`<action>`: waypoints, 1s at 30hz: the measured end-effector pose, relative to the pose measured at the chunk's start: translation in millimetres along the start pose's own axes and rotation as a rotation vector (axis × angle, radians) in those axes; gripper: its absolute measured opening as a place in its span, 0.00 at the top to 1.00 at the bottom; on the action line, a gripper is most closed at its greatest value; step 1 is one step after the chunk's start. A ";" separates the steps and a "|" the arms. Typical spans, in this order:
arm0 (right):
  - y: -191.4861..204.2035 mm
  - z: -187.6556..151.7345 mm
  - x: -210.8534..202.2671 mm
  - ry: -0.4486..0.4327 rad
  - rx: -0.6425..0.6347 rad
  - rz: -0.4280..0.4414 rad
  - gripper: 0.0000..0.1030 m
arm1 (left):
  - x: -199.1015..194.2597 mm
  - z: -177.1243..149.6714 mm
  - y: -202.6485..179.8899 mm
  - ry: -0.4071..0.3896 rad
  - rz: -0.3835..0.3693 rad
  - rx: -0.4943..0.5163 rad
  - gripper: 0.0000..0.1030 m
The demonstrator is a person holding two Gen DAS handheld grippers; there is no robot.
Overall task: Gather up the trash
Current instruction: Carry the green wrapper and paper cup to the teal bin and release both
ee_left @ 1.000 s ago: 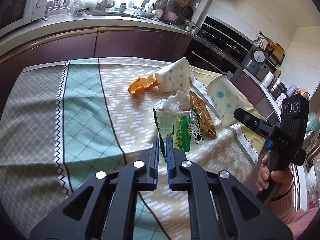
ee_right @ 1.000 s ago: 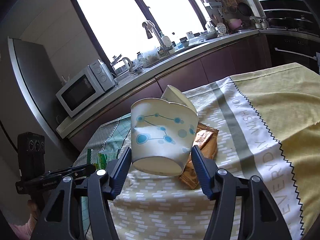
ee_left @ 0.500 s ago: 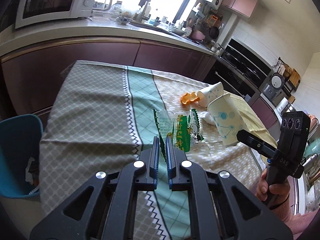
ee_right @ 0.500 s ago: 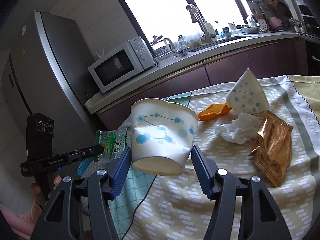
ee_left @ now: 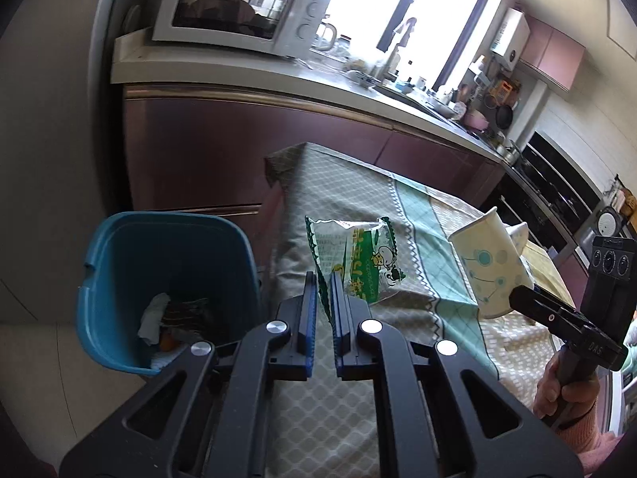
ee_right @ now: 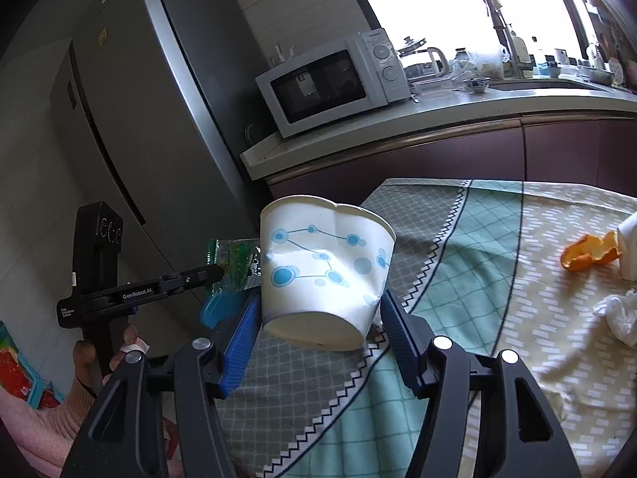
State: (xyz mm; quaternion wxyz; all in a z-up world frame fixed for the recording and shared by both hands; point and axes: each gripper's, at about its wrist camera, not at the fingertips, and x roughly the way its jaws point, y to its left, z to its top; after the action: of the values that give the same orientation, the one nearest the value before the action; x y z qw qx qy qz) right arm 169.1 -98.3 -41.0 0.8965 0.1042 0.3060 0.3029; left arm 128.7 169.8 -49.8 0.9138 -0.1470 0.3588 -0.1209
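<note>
My left gripper [ee_left: 325, 294] is shut on a green snack wrapper [ee_left: 354, 259], held above the table's left end beside a blue trash bin [ee_left: 119, 239] with trash inside. My right gripper [ee_right: 318, 314] is shut on a dented white paper cup with blue dots [ee_right: 322, 267], held over the tablecloth; the cup also shows in the left wrist view [ee_left: 489, 271]. The left gripper and wrapper [ee_right: 231, 263] show in the right wrist view, left of the cup. On the table lie orange peel [ee_right: 589, 255], a crumpled tissue [ee_right: 617, 310] and another paper cup [ee_right: 629, 247].
The table has a checked green and beige cloth [ee_right: 477, 279]. A purple kitchen counter [ee_left: 278, 135] with a microwave [ee_left: 239, 12] stands behind it. A grey fridge [ee_right: 139, 99] stands left of the counter. The bin sits on the floor at the table's left end.
Both grippers have swung left with their loads, away from the table's middle. The blue bin has come into full view under the left gripper's left side.
</note>
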 end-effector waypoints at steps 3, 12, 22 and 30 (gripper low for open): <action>18.2 7.0 22.6 0.032 -0.038 0.030 0.42 | -8.0 0.5 28.3 -0.009 0.046 -0.037 0.93; 64.8 18.4 88.5 0.136 -0.128 0.086 0.42 | -6.5 -10.9 90.4 0.015 0.158 -0.107 0.93; 87.8 21.4 156.9 0.262 -0.143 0.103 0.42 | 20.4 -21.2 124.5 0.065 0.208 -0.154 0.92; 93.9 17.0 202.5 0.351 -0.145 0.083 0.42 | 48.6 -21.1 130.9 0.095 0.218 -0.168 0.92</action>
State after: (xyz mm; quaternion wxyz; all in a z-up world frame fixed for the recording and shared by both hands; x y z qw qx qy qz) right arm 261.8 99.2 -91.0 0.8214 -0.0028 0.4303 0.3743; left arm 163.9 271.5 -141.3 0.8880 -0.1770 0.4244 0.0027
